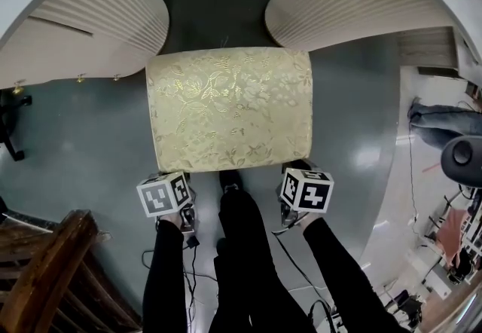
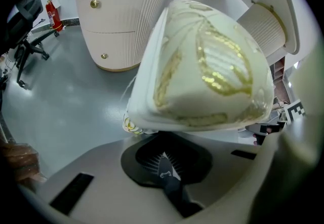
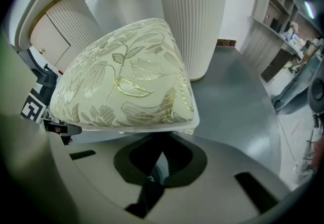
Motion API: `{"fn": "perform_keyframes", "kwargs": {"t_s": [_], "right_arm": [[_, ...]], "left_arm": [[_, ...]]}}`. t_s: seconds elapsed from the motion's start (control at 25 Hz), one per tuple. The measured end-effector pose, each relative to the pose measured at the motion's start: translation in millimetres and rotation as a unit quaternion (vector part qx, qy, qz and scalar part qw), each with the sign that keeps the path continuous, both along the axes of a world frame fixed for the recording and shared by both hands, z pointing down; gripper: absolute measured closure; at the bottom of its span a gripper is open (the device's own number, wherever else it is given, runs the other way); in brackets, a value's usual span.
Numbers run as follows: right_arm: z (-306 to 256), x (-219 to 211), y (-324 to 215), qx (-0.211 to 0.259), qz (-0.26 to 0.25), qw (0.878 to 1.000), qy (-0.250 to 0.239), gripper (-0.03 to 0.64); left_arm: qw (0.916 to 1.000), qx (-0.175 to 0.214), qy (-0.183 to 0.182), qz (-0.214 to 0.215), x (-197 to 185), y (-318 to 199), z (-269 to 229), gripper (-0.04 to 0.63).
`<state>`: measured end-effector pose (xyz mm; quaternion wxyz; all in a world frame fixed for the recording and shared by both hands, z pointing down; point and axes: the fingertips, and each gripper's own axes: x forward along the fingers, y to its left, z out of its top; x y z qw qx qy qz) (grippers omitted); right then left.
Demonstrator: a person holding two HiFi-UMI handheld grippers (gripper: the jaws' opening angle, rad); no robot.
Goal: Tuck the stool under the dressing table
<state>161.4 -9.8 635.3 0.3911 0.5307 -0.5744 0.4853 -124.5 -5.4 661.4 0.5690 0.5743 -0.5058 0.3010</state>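
The stool [image 1: 230,109] has a cream cushion with gold leaf embroidery and stands on the grey floor, its far edge at the gap between the dressing table's two ribbed pedestals [image 1: 98,15] [image 1: 354,0]. My left gripper [image 1: 172,190] is at the near left corner and my right gripper [image 1: 301,179] at the near right corner. In the left gripper view the stool's corner [image 2: 202,66] rests right over the gripper [image 2: 167,134]. The right gripper view shows the same stool [image 3: 126,81] above that gripper [image 3: 162,139]. Both look shut on the seat edge; the upper jaws are hidden.
My dark-clad legs [image 1: 241,248] stand just behind the stool. A wooden chair [image 1: 53,271] is at the near left and a black chair base [image 1: 7,128] further left. Cables [image 1: 301,271] trail on the floor. A fire extinguisher [image 2: 52,13] stands by the wall.
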Motion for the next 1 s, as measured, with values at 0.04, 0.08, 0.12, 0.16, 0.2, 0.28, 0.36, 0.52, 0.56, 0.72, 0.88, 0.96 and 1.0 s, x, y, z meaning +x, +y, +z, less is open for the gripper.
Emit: {"fn": "perform_keyframes", "kwargs": {"t_s": [0.04,0.08,0.12,0.16,0.2,0.28,0.36,0.52,0.56,0.72,0.88,0.96,1.0], "right_arm": [[0,0,0,0.001,-0.001,1.000,0.000,0.612],[1,1,-1,0.002,-0.003,1.000,-0.001,0.612],[1,1,-1,0.003,-0.004,1.000,-0.001,0.612],[1,1,-2,0.005,-0.006,1.000,0.000,0.612],[0,1,-2,0.007,-0.008,1.000,0.000,0.612],[-1,2,-4,0.014,-0.011,1.000,0.002,0.612],[-2,2,-5,0.021,-0.015,1.000,0.006,0.612],[-3,2,-7,0.030,-0.020,0.999,0.006,0.612],[-2,2,-7,0.033,-0.021,0.999,0.007,0.612],[-1,2,-8,0.041,-0.023,0.999,0.008,0.612],[-1,4,-11,0.044,-0.027,0.999,0.012,0.612],[-1,4,-13,0.046,-0.031,0.998,0.012,0.612],[-2,5,-14,0.047,-0.032,0.998,0.012,0.612]], "left_arm": [[1.0000,0.001,0.000,0.000,0,0,1,0.588],[1.0000,0.002,0.001,0.001,0,-1,1,0.588],[1.0000,0.004,0.002,0.001,1,-1,2,0.588],[1.0000,0.005,0.003,0.002,1,-1,2,0.588],[1.0000,0.007,0.003,0.003,2,-1,2,0.588],[0.9999,0.012,0.002,0.006,2,-1,2,0.588],[0.9998,0.016,0.004,0.008,3,-1,1,0.588],[0.9997,0.024,0.004,0.008,5,-2,1,0.588],[0.9996,0.026,0.004,0.007,5,-3,1,0.588],[0.9995,0.030,0.006,0.008,7,-3,3,0.588],[0.9994,0.031,0.013,0.009,10,-1,5,0.588],[0.9994,0.030,0.017,0.006,12,-2,6,0.588],[0.9994,0.030,0.018,0.005,13,-2,6,0.588]]}}
